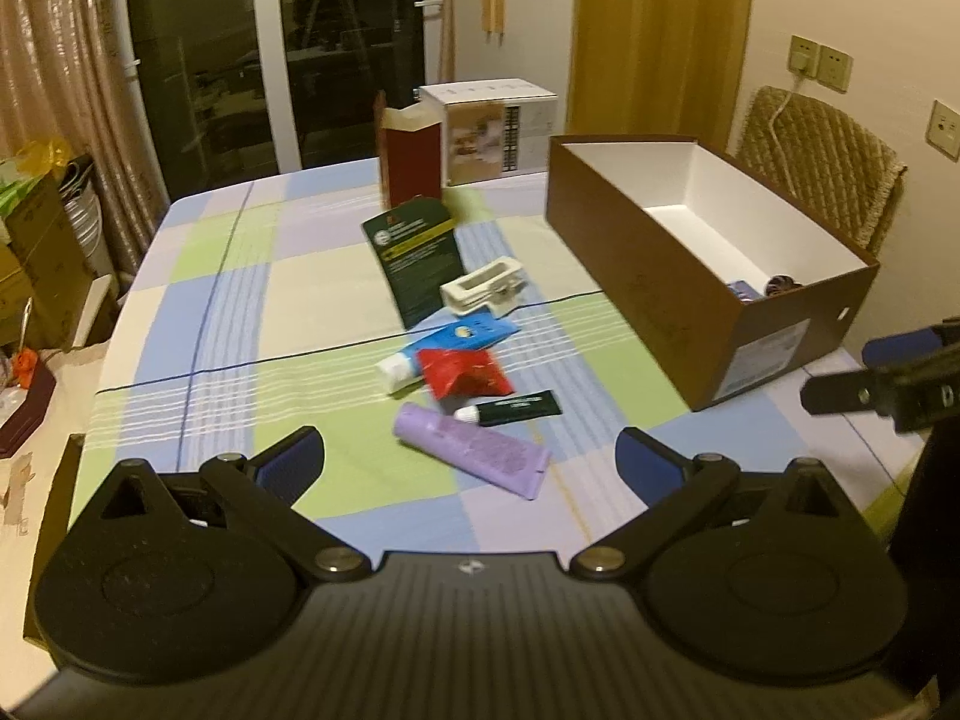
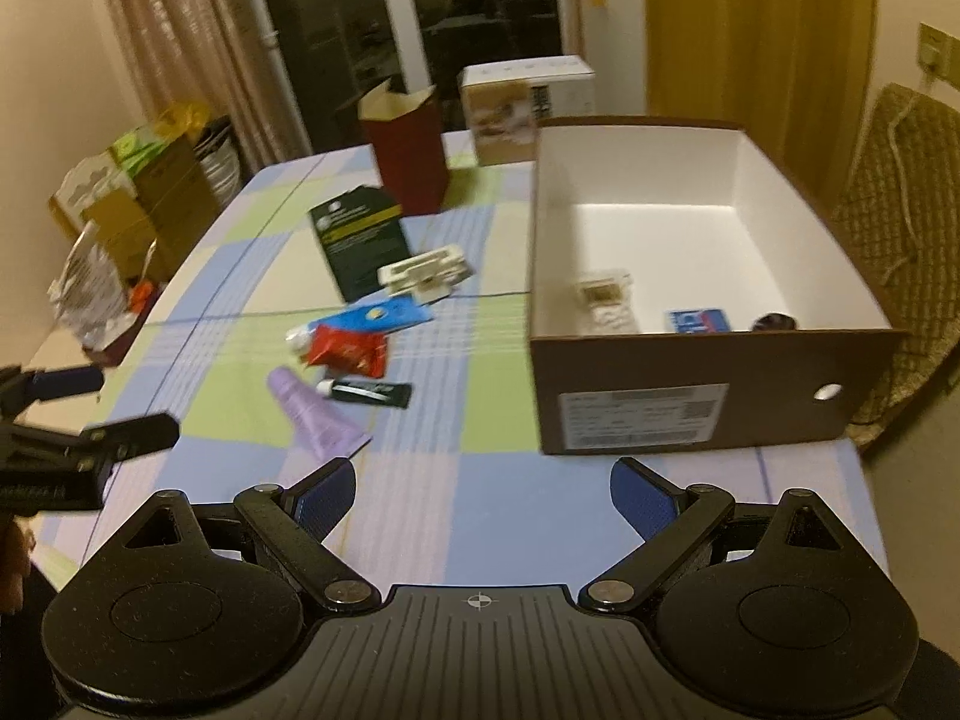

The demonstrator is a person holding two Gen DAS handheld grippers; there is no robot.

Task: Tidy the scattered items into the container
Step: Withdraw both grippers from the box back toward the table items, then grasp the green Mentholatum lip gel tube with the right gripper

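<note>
Both claws empty and spread wide: left claw (image 1: 470,459), right claw (image 2: 483,495). Between picks. Next, likely: reach the purple tube (image 1: 474,450), carry it into the box (image 2: 708,396).

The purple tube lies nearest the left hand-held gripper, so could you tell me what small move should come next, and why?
Probably ease the left hand-held gripper forward and down over the purple tube. Its jaws are wide open and empty, the tube lies loose on the tablecloth just ahead, and the brown box has room.
</note>
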